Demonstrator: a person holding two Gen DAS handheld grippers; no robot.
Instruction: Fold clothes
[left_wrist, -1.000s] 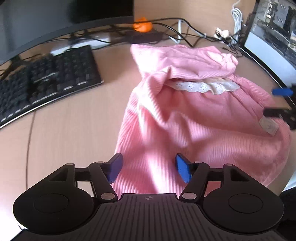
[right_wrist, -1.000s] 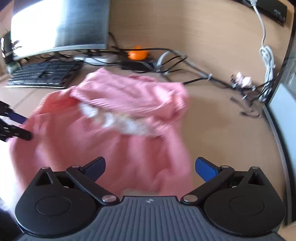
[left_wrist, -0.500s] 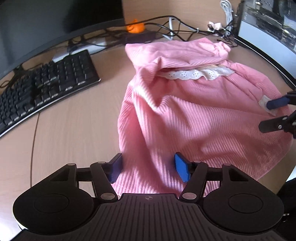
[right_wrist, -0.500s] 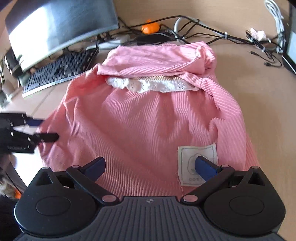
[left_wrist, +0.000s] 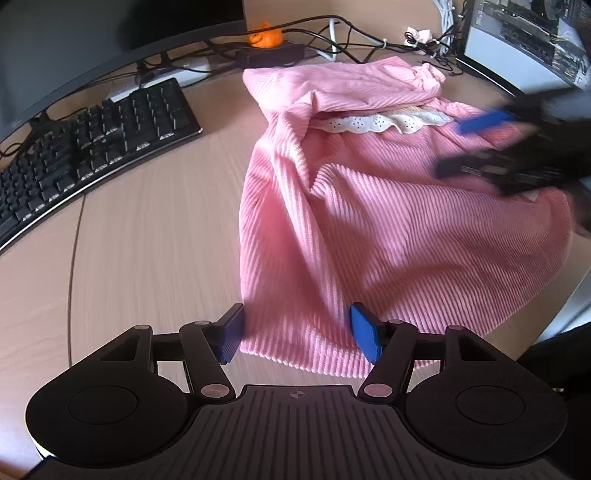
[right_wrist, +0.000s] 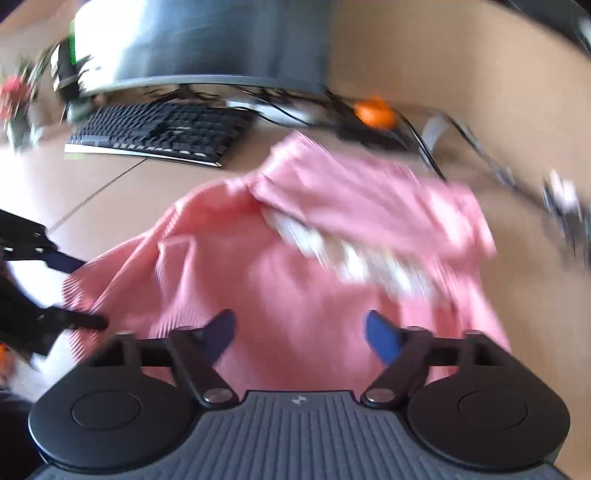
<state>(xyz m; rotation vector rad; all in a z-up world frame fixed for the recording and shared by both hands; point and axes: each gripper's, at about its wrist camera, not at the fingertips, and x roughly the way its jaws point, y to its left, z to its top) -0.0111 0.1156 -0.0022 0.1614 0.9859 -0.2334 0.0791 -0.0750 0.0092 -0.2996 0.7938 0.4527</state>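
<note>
One pink garment (left_wrist: 388, 221), one keyboard (left_wrist: 92, 147)

Pink ribbed cloth garment (left_wrist: 388, 221) with white lace trim (left_wrist: 376, 123) is lying on a matt, wood-grain desk (left_wrist: 147, 240); a black plastic keyboard (left_wrist: 85, 147) is sitting at ten o'clock.

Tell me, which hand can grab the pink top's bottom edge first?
Probably left. The left gripper straddles the hem of the pink top, jaws opening. The right gripper is blurred above the cloth's middle, jaws closing, no edge between them.
</note>
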